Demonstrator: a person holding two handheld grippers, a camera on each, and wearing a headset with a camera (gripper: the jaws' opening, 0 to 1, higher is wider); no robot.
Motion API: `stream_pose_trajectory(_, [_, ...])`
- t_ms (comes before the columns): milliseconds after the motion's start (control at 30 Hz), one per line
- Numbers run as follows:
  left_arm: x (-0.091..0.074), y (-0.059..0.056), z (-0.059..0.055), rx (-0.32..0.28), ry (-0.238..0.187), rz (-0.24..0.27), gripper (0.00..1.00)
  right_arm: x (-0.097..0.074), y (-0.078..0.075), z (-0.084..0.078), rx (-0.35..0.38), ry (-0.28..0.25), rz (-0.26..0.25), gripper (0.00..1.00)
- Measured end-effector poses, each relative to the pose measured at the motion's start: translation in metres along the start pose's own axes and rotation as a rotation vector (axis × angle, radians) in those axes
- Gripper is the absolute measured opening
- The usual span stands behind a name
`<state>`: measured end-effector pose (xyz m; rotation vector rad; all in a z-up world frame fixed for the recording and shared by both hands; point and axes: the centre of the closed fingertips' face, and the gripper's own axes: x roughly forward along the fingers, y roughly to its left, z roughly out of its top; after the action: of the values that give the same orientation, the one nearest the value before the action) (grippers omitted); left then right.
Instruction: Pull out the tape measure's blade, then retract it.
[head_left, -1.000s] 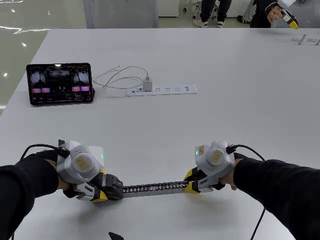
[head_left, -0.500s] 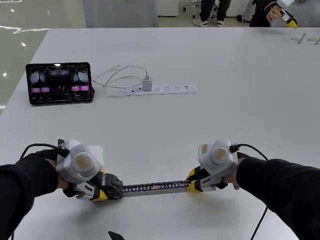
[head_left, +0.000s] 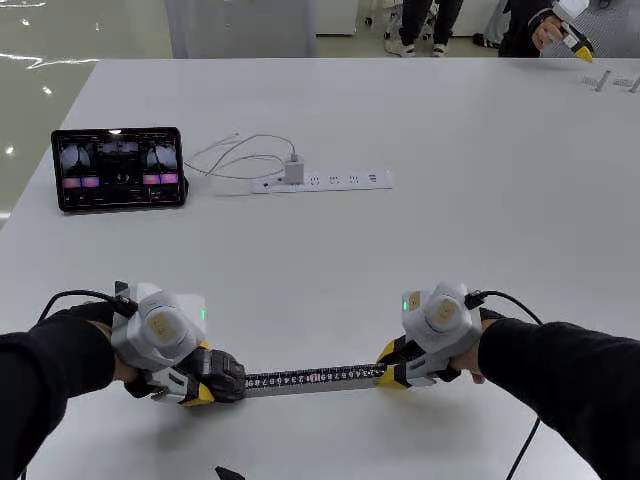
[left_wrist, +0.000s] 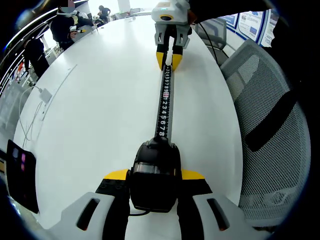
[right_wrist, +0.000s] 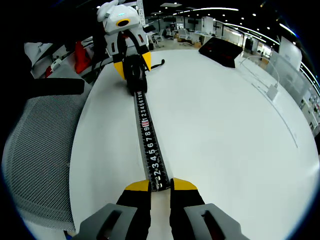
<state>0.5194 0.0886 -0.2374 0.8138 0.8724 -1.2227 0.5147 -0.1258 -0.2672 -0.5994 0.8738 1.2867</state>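
The black tape measure case (left_wrist: 155, 172) sits between the yellow-tipped jaws of my left gripper (left_wrist: 154, 176), which is shut on it near the table's front edge (head_left: 215, 375). Its blade (head_left: 310, 378) runs flat along the table to my right gripper (head_left: 385, 374), which is shut on the blade's end (right_wrist: 156, 186). Black numerals show along the blade (right_wrist: 147, 137). In the left gripper view the blade (left_wrist: 164, 102) stretches away to the right gripper (left_wrist: 169, 57). In the right gripper view the left gripper (right_wrist: 131, 62) holds the case (right_wrist: 135, 75) at the far end.
A tablet (head_left: 120, 166) with a lit screen stands at the left of the white table (head_left: 450, 190). A white power strip (head_left: 322, 180) with a plugged charger and cable (head_left: 235, 155) lies behind. A mesh chair (left_wrist: 272, 150) stands at the table's edge. People stand beyond the far end.
My right gripper has drawn slightly to the right with the blade's end, so a little more blade shows. The left gripper and case have stayed in place.
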Motion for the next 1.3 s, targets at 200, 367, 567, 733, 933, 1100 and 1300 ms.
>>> stream_pose_trajectory(200, [0.000, 0.000, 0.000, 0.001, 0.000, 0.000, 0.31, -0.001, 0.000, -0.001, 0.002, 0.001, 0.000, 0.09])
stream_pose_trajectory(367, [0.000, 0.000, 0.000, 0.001, 0.000, 0.001, 0.31, -0.001, 0.000, -0.001, 0.004, 0.002, 0.001, 0.09])
stream_pose_trajectory(567, [0.000, 0.000, 0.000, 0.001, 0.000, 0.001, 0.31, -0.002, -0.001, -0.003, 0.007, 0.003, 0.000, 0.09])
stream_pose_trajectory(733, [0.000, 0.000, 0.000, 0.001, 0.001, 0.000, 0.31, -0.005, -0.002, -0.006, 0.011, 0.005, -0.002, 0.09])
stream_pose_trajectory(933, [0.000, 0.000, 0.000, 0.000, 0.001, 0.000, 0.31, -0.007, -0.003, -0.010, 0.014, 0.007, -0.003, 0.09])
stream_pose_trajectory(1100, [0.000, 0.000, 0.000, 0.000, 0.000, -0.001, 0.31, -0.009, -0.004, -0.013, 0.019, 0.009, -0.005, 0.09])
stream_pose_trajectory(1300, [0.000, 0.000, 0.000, 0.000, 0.000, -0.001, 0.31, -0.012, -0.005, -0.016, 0.019, 0.012, -0.005, 0.09])
